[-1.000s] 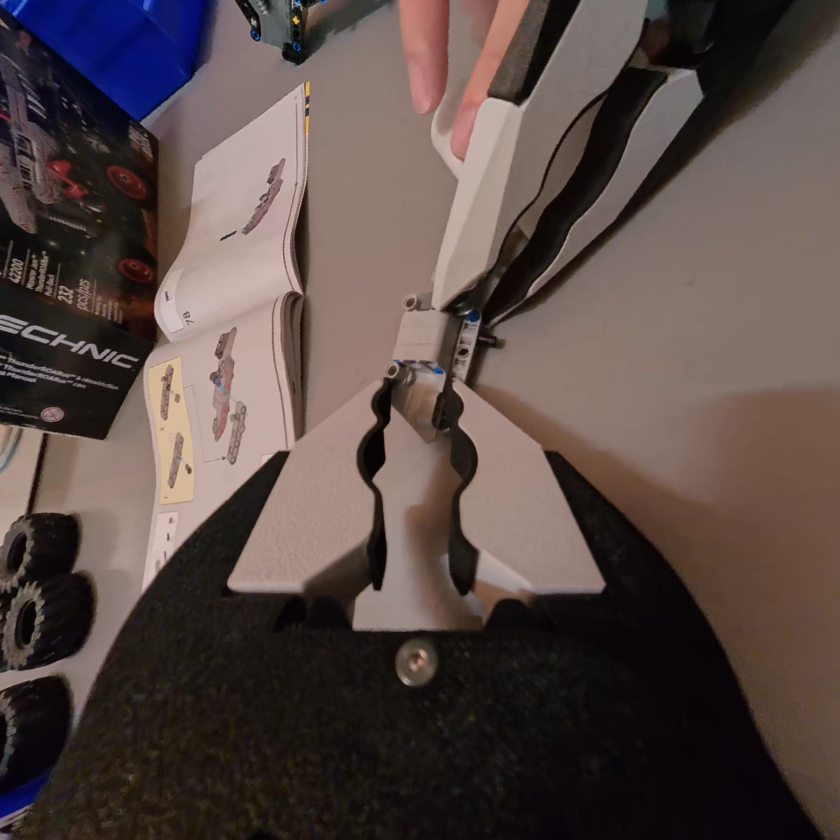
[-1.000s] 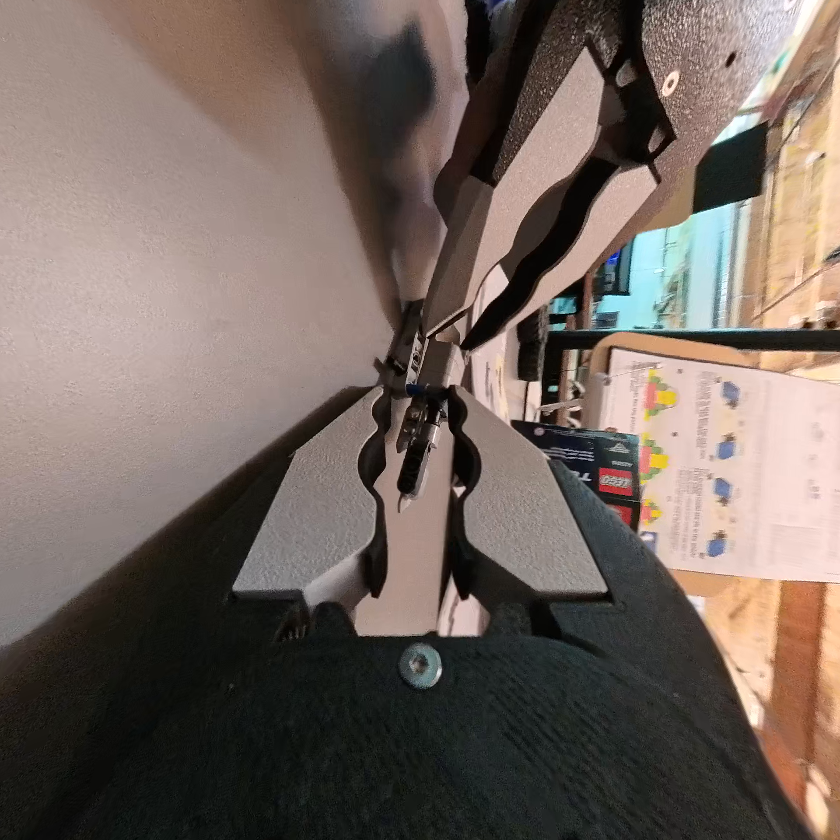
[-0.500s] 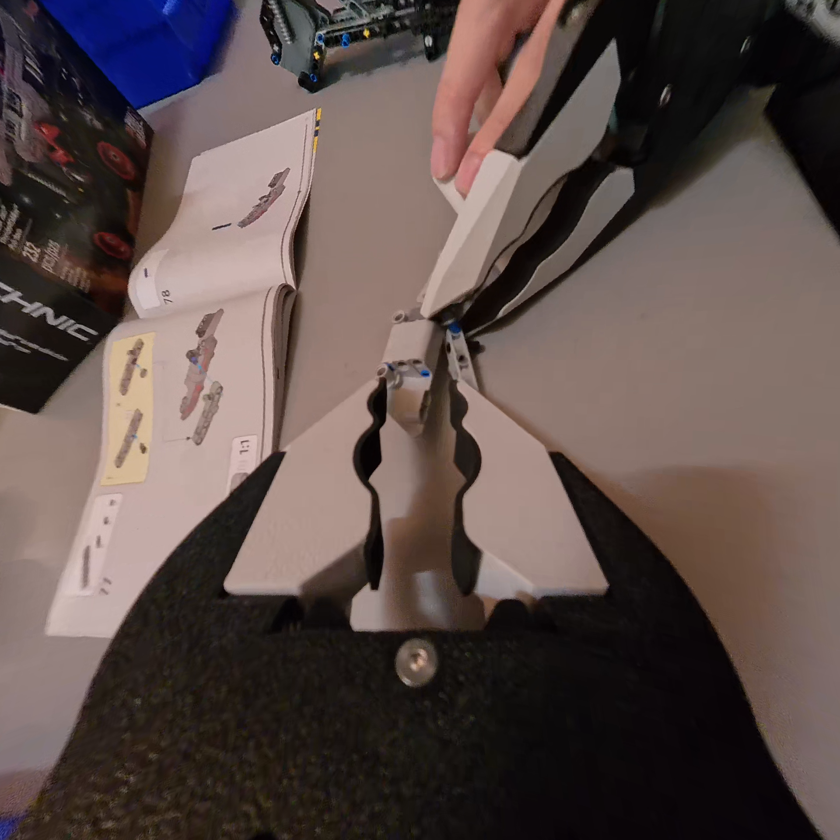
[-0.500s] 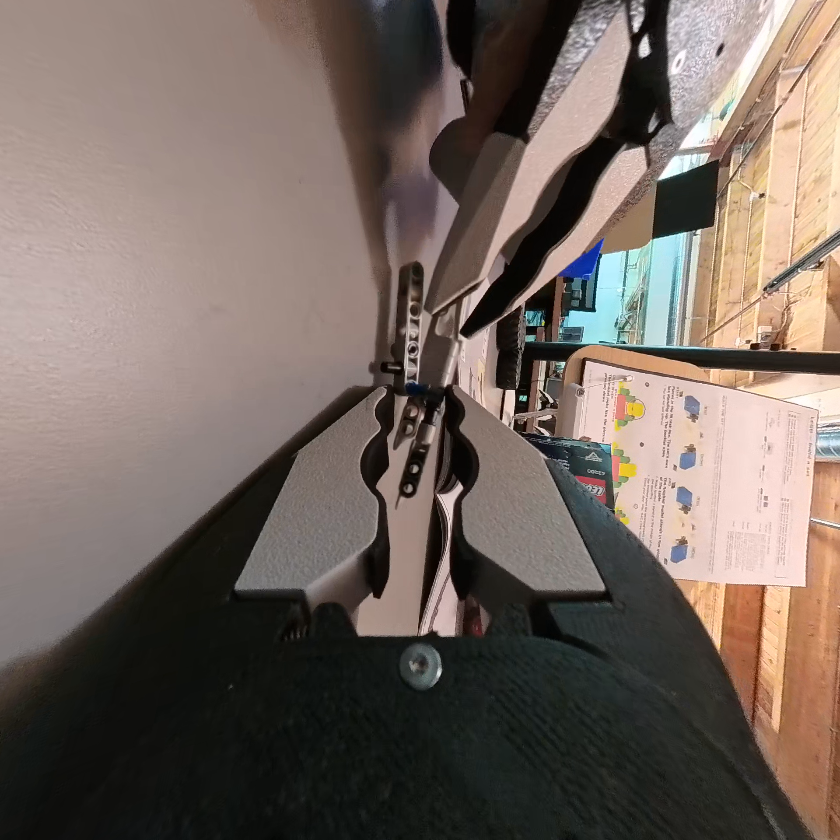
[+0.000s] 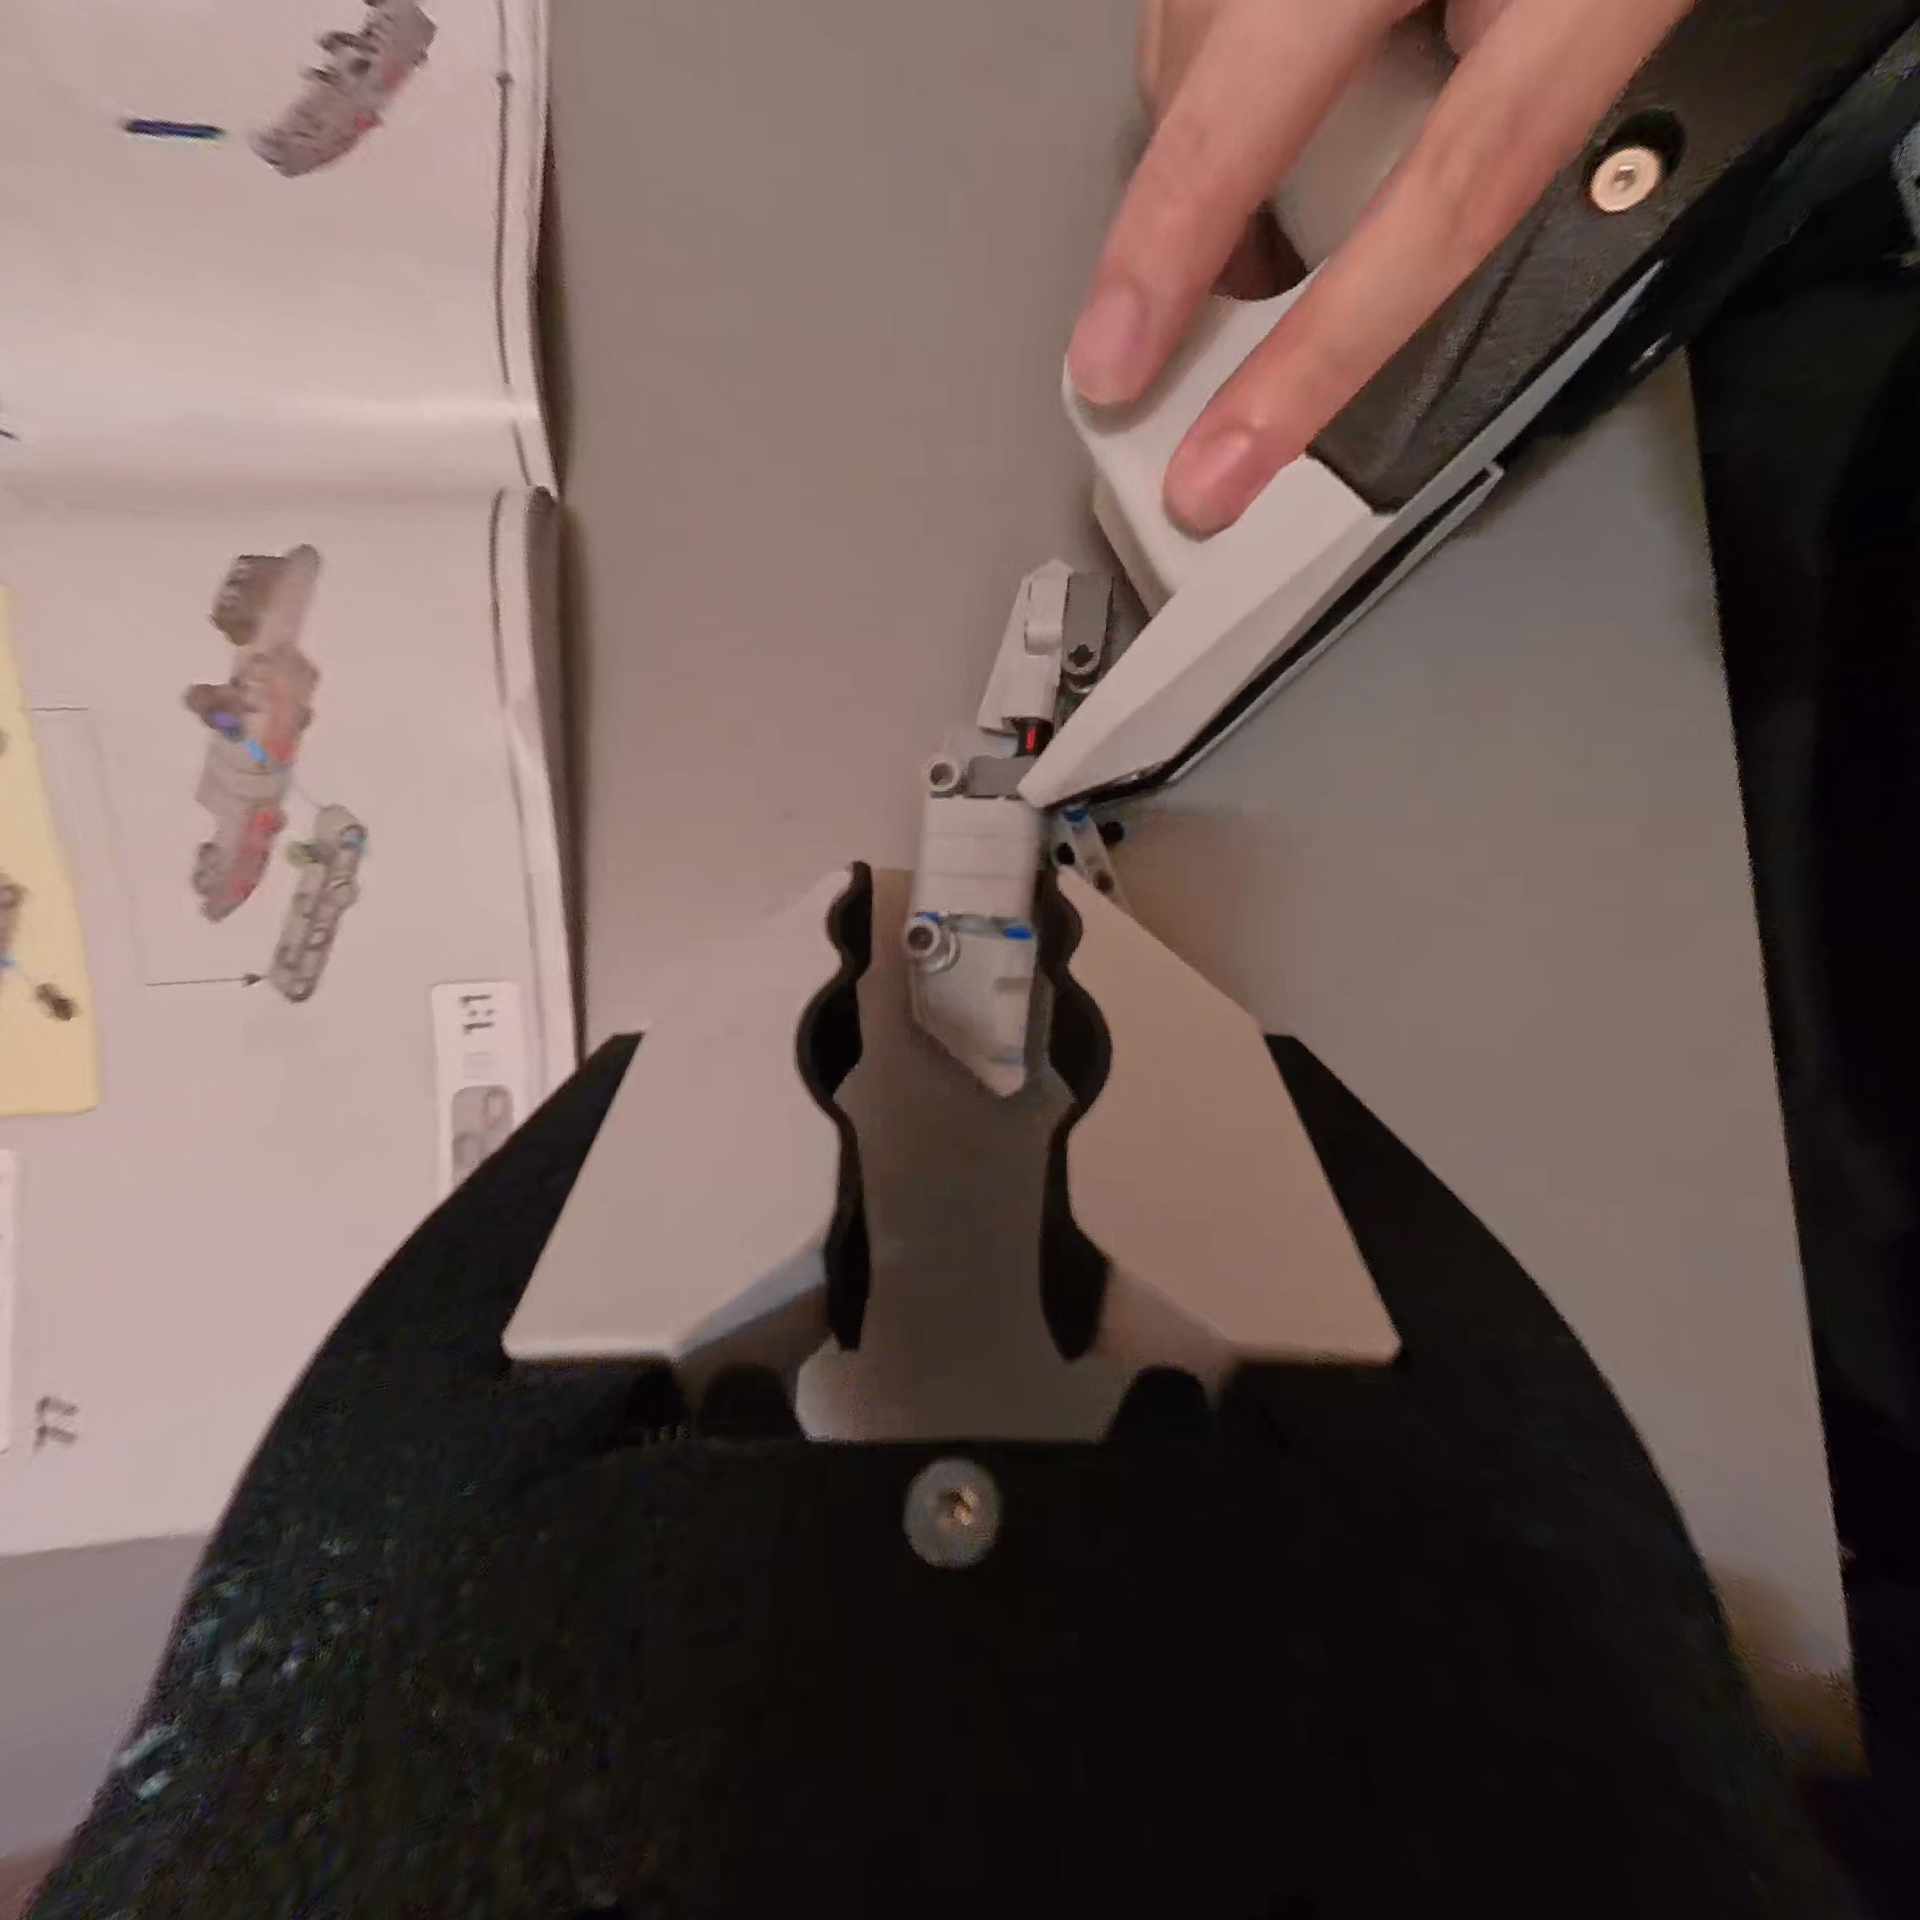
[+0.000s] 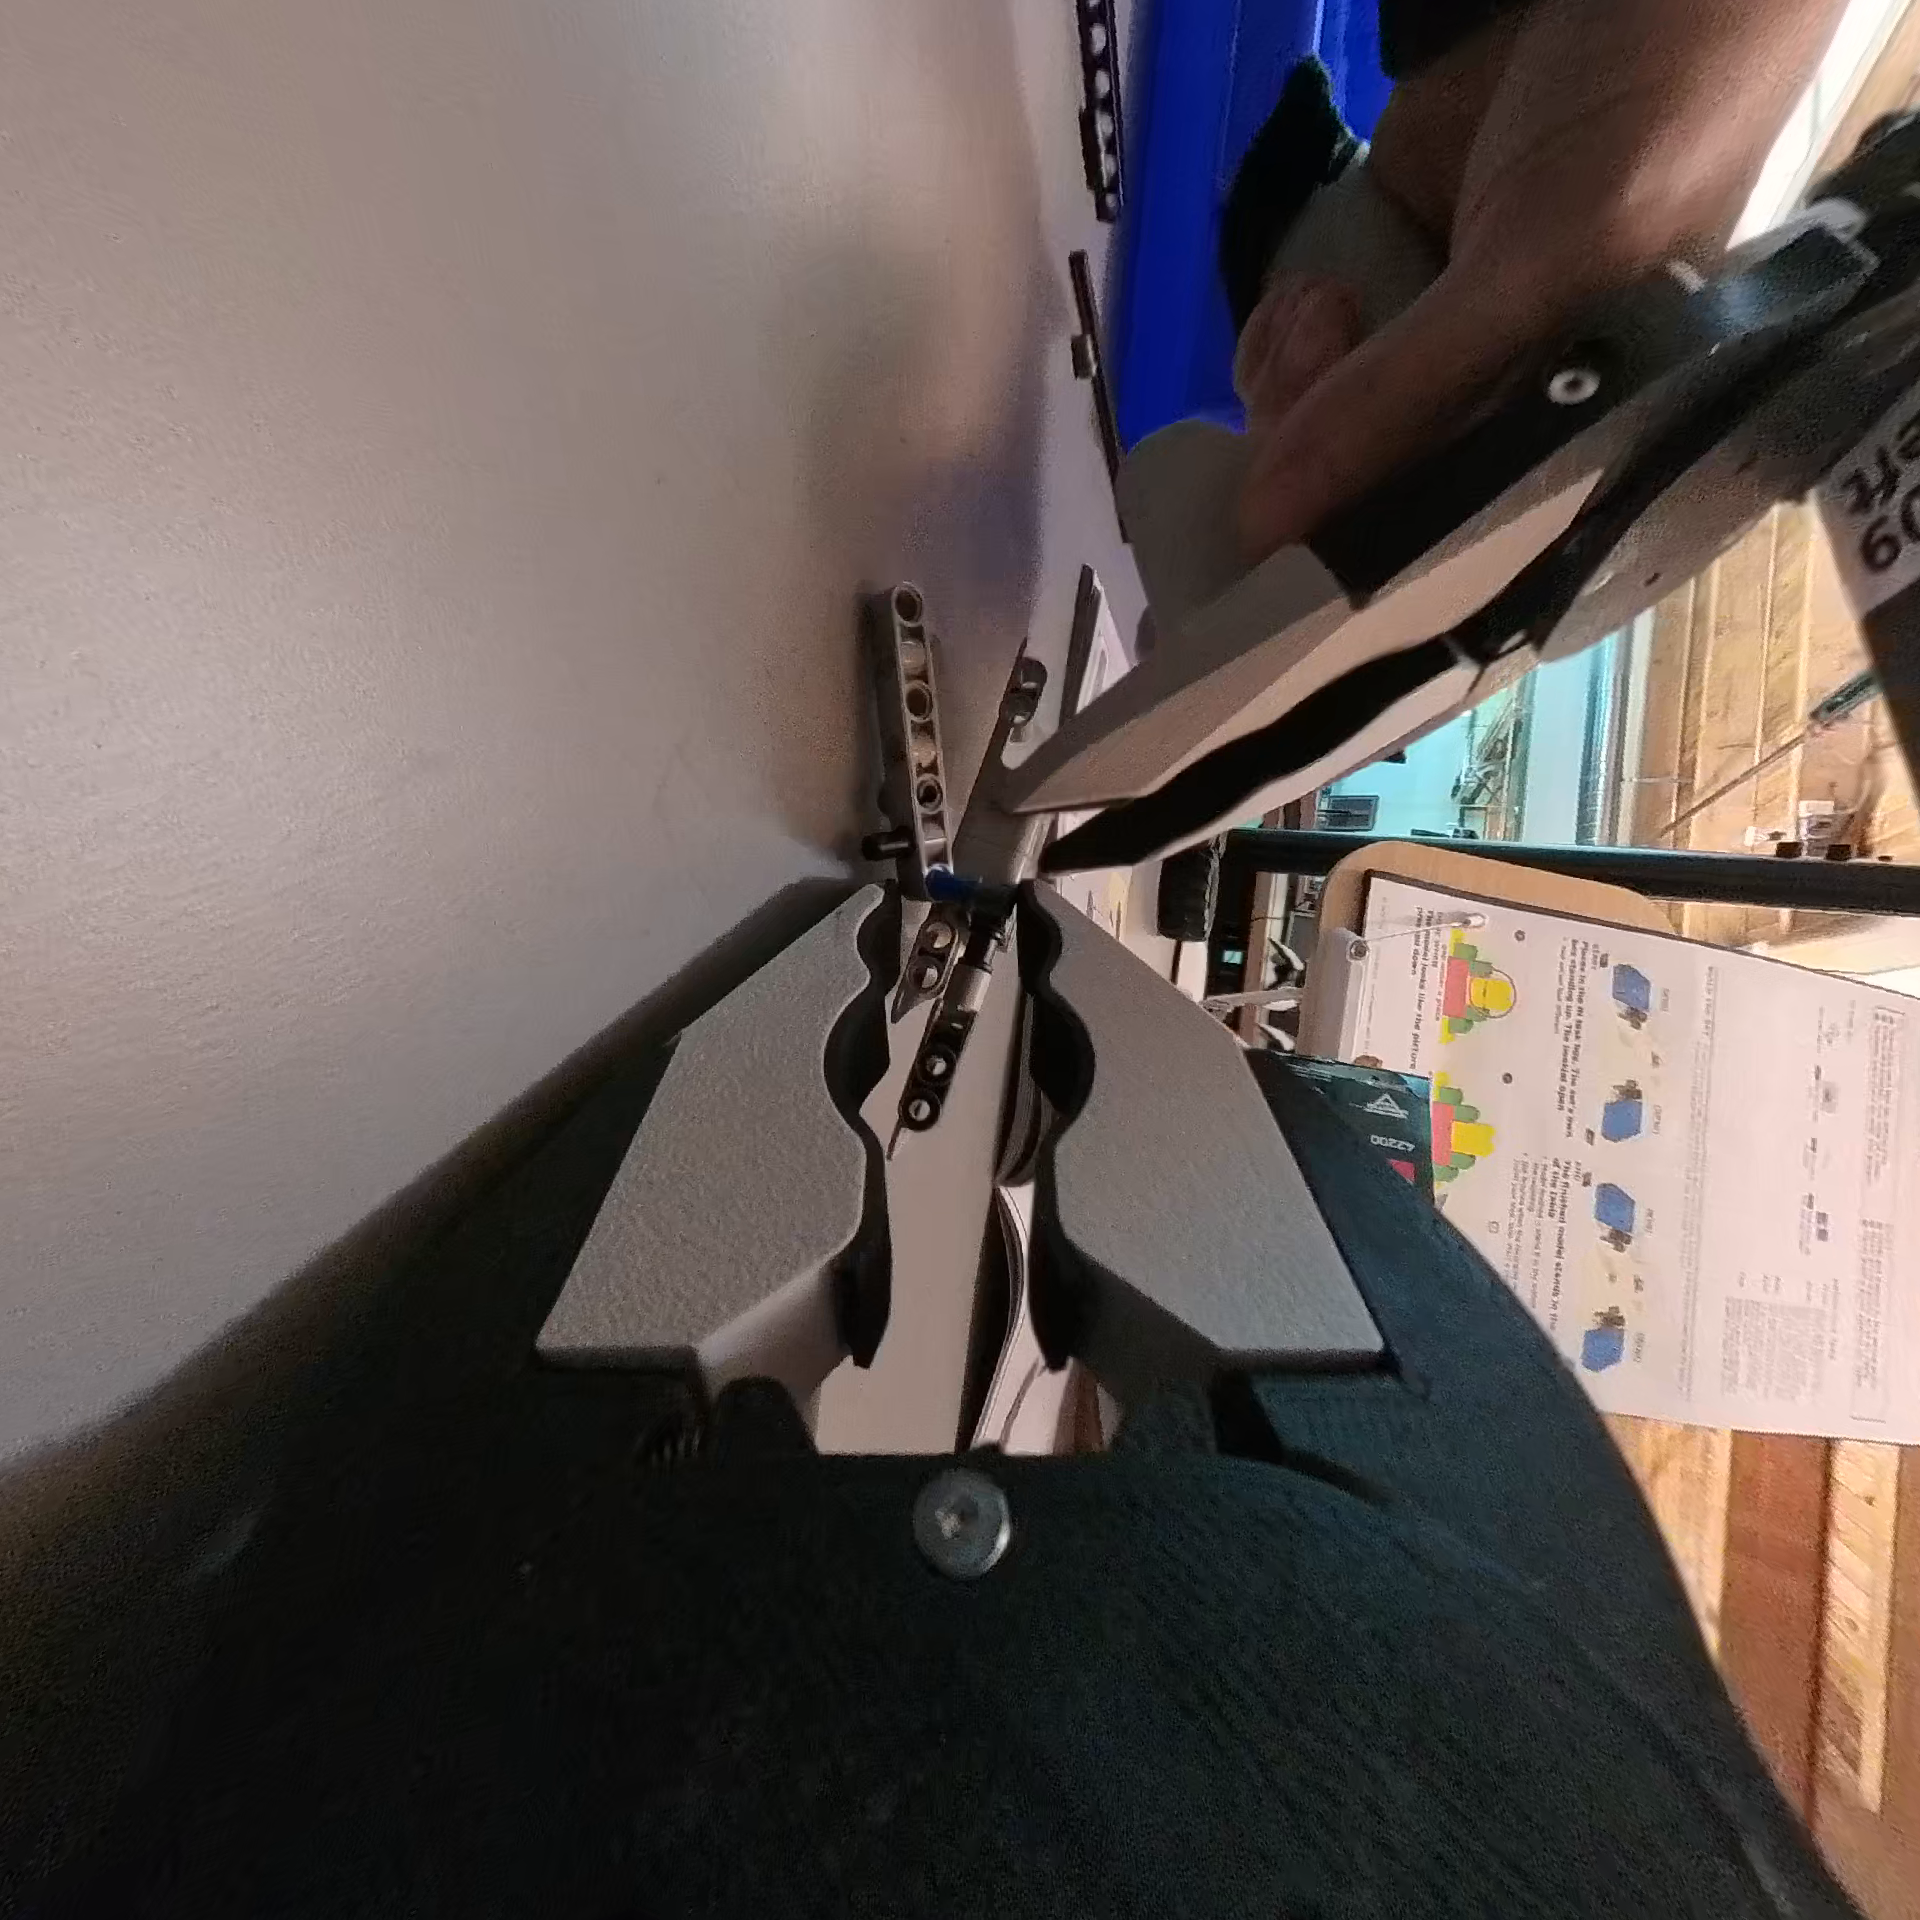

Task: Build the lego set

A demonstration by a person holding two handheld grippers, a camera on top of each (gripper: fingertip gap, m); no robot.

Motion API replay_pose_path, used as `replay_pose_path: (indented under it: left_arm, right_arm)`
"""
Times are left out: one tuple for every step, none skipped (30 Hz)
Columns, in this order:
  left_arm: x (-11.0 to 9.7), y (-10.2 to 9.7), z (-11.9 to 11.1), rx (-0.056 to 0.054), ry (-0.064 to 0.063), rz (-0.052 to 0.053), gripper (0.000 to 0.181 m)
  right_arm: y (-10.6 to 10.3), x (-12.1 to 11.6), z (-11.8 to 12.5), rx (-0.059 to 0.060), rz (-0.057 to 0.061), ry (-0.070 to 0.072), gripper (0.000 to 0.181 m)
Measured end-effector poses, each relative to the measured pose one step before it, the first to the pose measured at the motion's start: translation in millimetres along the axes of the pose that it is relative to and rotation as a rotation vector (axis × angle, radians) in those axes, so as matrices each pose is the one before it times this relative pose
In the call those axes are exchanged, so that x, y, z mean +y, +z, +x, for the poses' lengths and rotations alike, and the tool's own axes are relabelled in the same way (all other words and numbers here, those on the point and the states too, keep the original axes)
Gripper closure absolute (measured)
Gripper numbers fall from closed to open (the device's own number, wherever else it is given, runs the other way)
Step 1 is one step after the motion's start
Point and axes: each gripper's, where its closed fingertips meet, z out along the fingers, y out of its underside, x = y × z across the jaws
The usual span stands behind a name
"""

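A small light grey lego assembly (image 5: 977, 883) with blue pins is held above the grey table (image 5: 779, 416). My left gripper (image 5: 956, 894) is open. The assembly lies between its jaws against the right finger, with a gap to the left finger (image 5: 727, 1091). My right gripper (image 5: 1049, 795) comes in from the upper right and is shut on the assembly's middle. In the right wrist view the right gripper (image 6: 956, 904) pinches dark holed beams (image 6: 935, 1039) of the assembly. A grey holed beam (image 6: 914, 717) sticks out beyond it, and the left gripper (image 6: 1039, 831) meets it from the right.
An open instruction booklet (image 5: 312, 727) lies on the table to the left. A person's hand (image 5: 1247, 312) grips the right gripper. A blue bin (image 6: 1174, 208), a long dark beam (image 6: 1101, 104), the lego box (image 6: 1371, 1132) and a printed sheet on a board (image 6: 1662, 1143) lie beyond. Both grippers' tips are close together, under 4 cm apart.
My left jaws have opened a little, so the assembly no longer touches the left finger. Both grippers have shifted and tilted; more of the assembly now shows beyond the tips.
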Motion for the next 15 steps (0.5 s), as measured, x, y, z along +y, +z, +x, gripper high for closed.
replay_pose_path:
  left_arm:
    - [0.9, 2.26, 1.86, 0.0142, -0.0085, -0.0117, 0.154]
    - [1.66, 1.88, 1.62, 0.0071, -0.0051, -0.0134, 0.156]
    - [0.77, 1.06, 0.97, -0.006, 0.0069, -0.0039, 0.158]
    - [0.53, 0.18, 0.22, -0.0202, 0.0187, 0.0013, 0.159]
    - [0.29, -0.72, -2.04, -0.0422, 0.0191, 0.0059, 0.16]
    - [0.41, -1.73, -2.93, -0.052, 0.0074, 0.0082, 0.16]
    - [-0.01, -2.83, -1.16, -0.0434, -0.0047, 0.0146, 0.16]
    - [-1.76, -3.71, -0.61, -0.0455, -0.0069, 0.0308, 0.16]
    - [-2.84, -4.58, -2.13, -0.0561, -0.0083, 0.0401, 0.16]
    - [-1.52, -4.7, -2.93, -0.0591, -0.0084, 0.0343, 0.16]
    - [0.17, -4.18, -1.58, -0.0473, 0.0003, 0.0243, 0.16]
    - [1.05, -3.55, 0.33, -0.0306, 0.0087, 0.0187, 0.16]
    - [0.73, -3.27, -1.03, -0.0359, -0.003, 0.0161, 0.16]
    - [-0.21, -3.22, -1.88, -0.0353, -0.0253, 0.0167, 0.16]
    - [-1.64, -2.88, 0.47, -0.0141, -0.0375, 0.022, 0.16]
  right_arm:
    - [0.14, -0.25, -0.01, -0.0056, 0.0029, 0.0061, 0.161]
    - [0.28, 0.54, -0.77, -0.0109, -0.0001, 0.0079, 0.161]
    - [-0.07, -0.02, -0.48, -0.0104, 0.0055, 0.0117, 0.161]
    - [-0.44, -0.85, -0.55, -0.0132, 0.0113, 0.0169, 0.161]
    - [-0.57, -0.06, -0.16, -0.0136, 0.0063, 0.0239, 0.16]
    - [-0.85, 0.74, 1.08, -0.0059, 0.0024, 0.0261, 0.158]
    - [-1.95, -0.48, 3.54, 0.0094, 0.0118, 0.0249, 0.152]
    - [-3.46, -1.31, 4.25, 0.0104, 0.0183, 0.0229, 0.145]
    - [-4.67, -0.77, 2.91, -0.0052, 0.0183, 0.0286, 0.144]
    - [-5.12, -0.04, 2.59, -0.0145, 0.0145, 0.0452, 0.144]
    - [-4.96, 0.3, 1.76, -0.0262, 0.0144, 0.0604, 0.145]
    - [-4.14, 0.59, 0.59, -0.0372, 0.0145, 0.0778, 0.146]
    - [-2.79, 1.13, -1.16, -0.0535, 0.0113, 0.1022, 0.149]
    - [-1.46, 0.66, -4.5, -0.0782, 0.0127, 0.1139, 0.152]
    - [-0.14, 1.32, -5.52, -0.0825, 0.0096, 0.1241, 0.153]
